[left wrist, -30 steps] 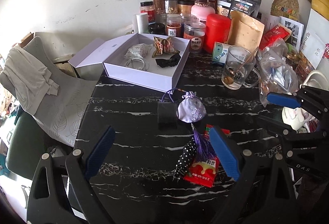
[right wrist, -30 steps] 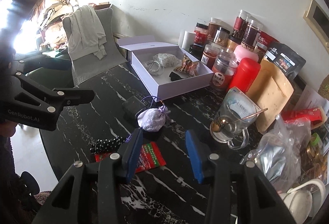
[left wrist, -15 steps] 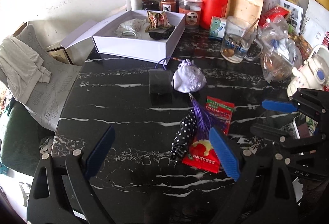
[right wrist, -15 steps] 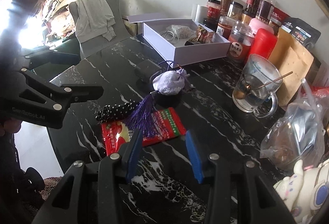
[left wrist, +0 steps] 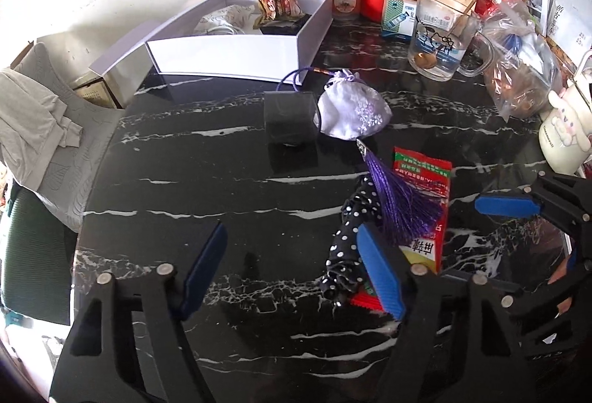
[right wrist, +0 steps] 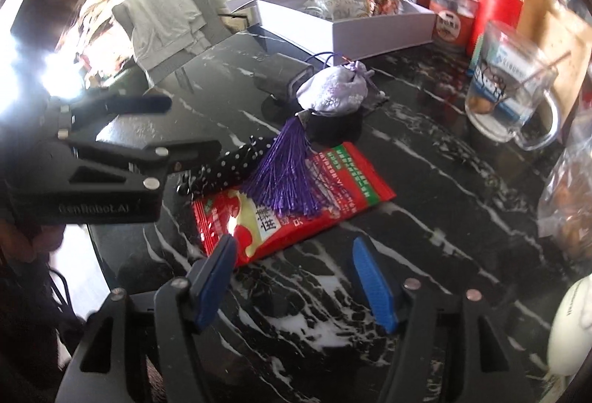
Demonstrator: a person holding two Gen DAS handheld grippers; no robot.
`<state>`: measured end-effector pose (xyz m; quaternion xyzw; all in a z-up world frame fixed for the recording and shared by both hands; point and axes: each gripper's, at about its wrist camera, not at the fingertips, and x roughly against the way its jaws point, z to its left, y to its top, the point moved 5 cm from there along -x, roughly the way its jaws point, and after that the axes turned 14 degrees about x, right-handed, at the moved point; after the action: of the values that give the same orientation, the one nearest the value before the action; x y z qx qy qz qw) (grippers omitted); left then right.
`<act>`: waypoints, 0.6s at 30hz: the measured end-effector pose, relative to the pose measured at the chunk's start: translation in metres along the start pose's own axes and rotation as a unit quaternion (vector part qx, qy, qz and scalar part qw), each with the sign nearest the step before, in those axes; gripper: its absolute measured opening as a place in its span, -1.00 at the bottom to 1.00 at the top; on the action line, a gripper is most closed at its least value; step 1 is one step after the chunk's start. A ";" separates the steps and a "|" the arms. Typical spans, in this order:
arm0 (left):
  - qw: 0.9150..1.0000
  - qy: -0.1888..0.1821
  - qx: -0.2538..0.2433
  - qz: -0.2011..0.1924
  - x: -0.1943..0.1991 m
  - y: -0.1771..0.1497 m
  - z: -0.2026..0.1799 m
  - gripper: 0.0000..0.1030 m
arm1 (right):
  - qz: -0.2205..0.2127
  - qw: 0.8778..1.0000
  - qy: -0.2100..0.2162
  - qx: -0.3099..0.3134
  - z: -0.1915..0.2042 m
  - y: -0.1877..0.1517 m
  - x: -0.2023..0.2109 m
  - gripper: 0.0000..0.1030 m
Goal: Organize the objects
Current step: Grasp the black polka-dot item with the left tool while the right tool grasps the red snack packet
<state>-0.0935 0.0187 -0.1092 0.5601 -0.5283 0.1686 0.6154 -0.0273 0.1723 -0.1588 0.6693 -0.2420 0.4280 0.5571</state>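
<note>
**Loose items near front of bench: soft, light, awkward to pinch**

Both grippers are being held low over the black marble bench (left wrist: 185, 188), jaws spread wide & grasping nothing. The left gripper (left wrist: 292, 269) is being kept near the front edge; its right finger (left wrist: 381, 277) is sitting just beside the dotted cloth band (left wrist: 351, 240). The right gripper (right wrist: 292, 286) is being aimed at the red snack packet (right wrist: 296, 207), whose near corner is lying just beside the left finger.

Where things are lying: packet flat on the bench, w/ the purple tassel (right wrist: 285, 177) draped across it. The tassel is being trailed from the lilac pouch (left wrist: 353, 114), which is touching a small dark box (left wrist: 290, 121). The white box (left wrist: 229, 51), already partly filled, is standing well behind, toward the jars.

Handling, as judged:
- Packet: light, thin, glossy, prob. slippery. It is best taken by an edge or corner, since little is being offered to the jaws when flat.
- Tassel/pouch: soft, limp; packet likely to be dragged w/ tassel on top, so the pouch should prob. be lifted first, by its gathered neck.
- Dotted band: soft fabric, light, easily pinched mid-length.
- Dark box: stiff, to be gripped across its sides.

Nothing here is looking fragile, apart from the glass mug (left wrist: 442, 40) standing farther back.
</note>
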 end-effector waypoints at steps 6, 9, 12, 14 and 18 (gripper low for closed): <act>1.000 -0.016 -0.015 -0.001 0.000 -0.002 -0.004 0.29 | -0.008 1.000 0.004 -0.019 0.000 0.009 -0.009 0.57; 1.000 -0.004 -0.014 -0.005 0.004 -0.002 0.003 0.29 | -0.002 1.000 -0.009 -0.027 -0.001 0.014 -0.017 0.58; 1.000 0.005 -0.005 -0.006 0.005 -0.001 0.013 0.27 | -0.001 0.999 -0.019 -0.048 -0.002 0.020 -0.023 0.59; 1.000 0.009 -0.004 -0.006 0.005 -0.001 0.018 0.27 | -0.001 0.999 -0.021 -0.050 0.000 0.023 -0.027 0.60; 1.000 0.012 -0.004 -0.003 0.003 -0.004 0.024 0.27 | 0.011 0.998 -0.054 -0.037 0.005 0.027 -0.036 0.62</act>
<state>-0.1003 -0.0048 -0.1129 0.5571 -0.5201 0.1713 0.6244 -0.0660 0.1554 -0.1750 0.6679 -0.2946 0.3877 0.5629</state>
